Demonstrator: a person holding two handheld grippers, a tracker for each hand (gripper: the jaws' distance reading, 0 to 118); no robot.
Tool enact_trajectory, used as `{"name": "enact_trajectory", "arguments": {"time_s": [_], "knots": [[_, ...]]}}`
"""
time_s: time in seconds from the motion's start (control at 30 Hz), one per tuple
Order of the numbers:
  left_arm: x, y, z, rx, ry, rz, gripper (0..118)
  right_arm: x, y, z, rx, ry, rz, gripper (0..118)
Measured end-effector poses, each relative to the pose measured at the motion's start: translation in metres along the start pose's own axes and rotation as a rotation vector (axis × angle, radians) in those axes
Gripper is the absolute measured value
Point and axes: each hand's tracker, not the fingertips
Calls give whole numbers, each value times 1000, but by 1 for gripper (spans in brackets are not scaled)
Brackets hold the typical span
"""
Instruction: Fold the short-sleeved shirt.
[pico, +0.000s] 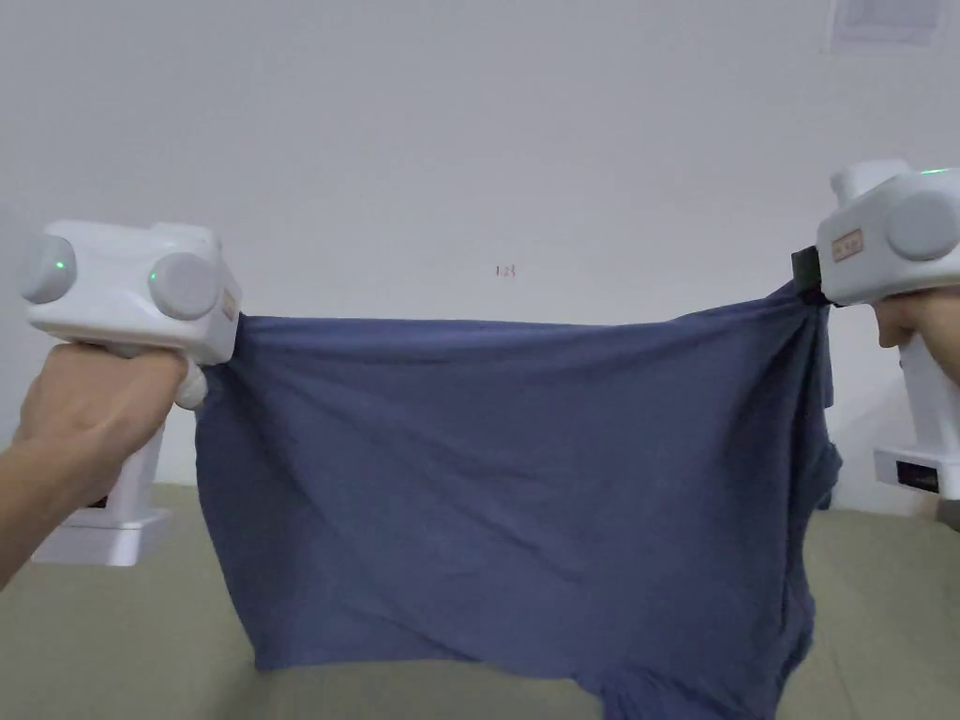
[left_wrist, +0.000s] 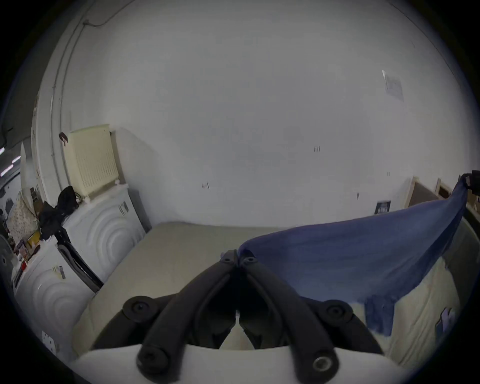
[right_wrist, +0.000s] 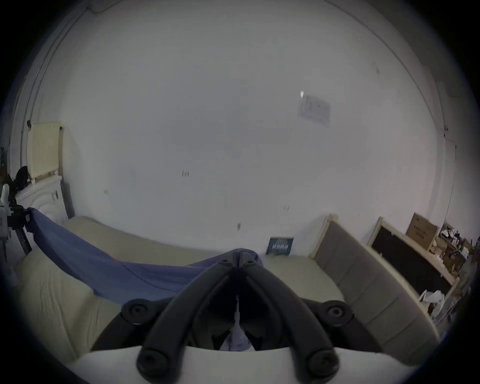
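Head view shows the blue short-sleeved shirt (pico: 506, 478) hung in the air between both hands, its top edge pulled nearly straight, probably so the cloth drops flat and its shape can be read before it is laid down. The left claw (left_wrist: 238, 257) is closed tight on one upper corner; the right claw (right_wrist: 238, 256) is closed on the other, where the fabric bunches (a sleeve seems to hang just below it). The lower hem trails toward the beige bed (pico: 112, 647) beneath, its right side sagging lower. The hands are well apart, which keeps the front free of deep folds.
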Motion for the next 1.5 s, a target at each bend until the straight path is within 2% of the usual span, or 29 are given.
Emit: {"name": "enact_trajectory", "arguments": {"time_s": [0.13, 0.17, 0.27, 0.3, 0.47, 0.57, 0.73, 0.8, 1.13, 1.5], "knots": [[8, -63, -15, -88, -24, -56, 0, -8, -78, -5, -100, 49, -47, 2], [6, -78, -15, -88, -33, -44, 0, -10, -94, -3, -136, 57, -28, 2], [-1, -128, -10, -151, -54, -49, 0, -16, -153, 18, -179, 91, -54, 2], [-5, -145, -5, -161, -56, -49, 0, -18, -172, 26, -216, 88, -41, 2], [-25, -227, 37, -247, -88, -90, 0, -27, -260, 88, -327, 136, -10, 2], [-40, -272, 71, -294, -107, -86, 0, -23, -305, 124, -353, 158, -66, 2], [-64, -348, 117, -346, -124, -87, 0, -22, -371, 198, -424, 210, -50, 2], [-71, -371, 137, -371, -138, -73, 0, -22, -391, 224, -425, 213, -35, 2], [-97, -442, 219, -396, -165, 8, 0, -3, -461, 307, -484, 217, -115, 2], [-89, -471, 233, -432, -160, -2, 0, -2, -479, 311, -512, 206, -116, 2]]}}
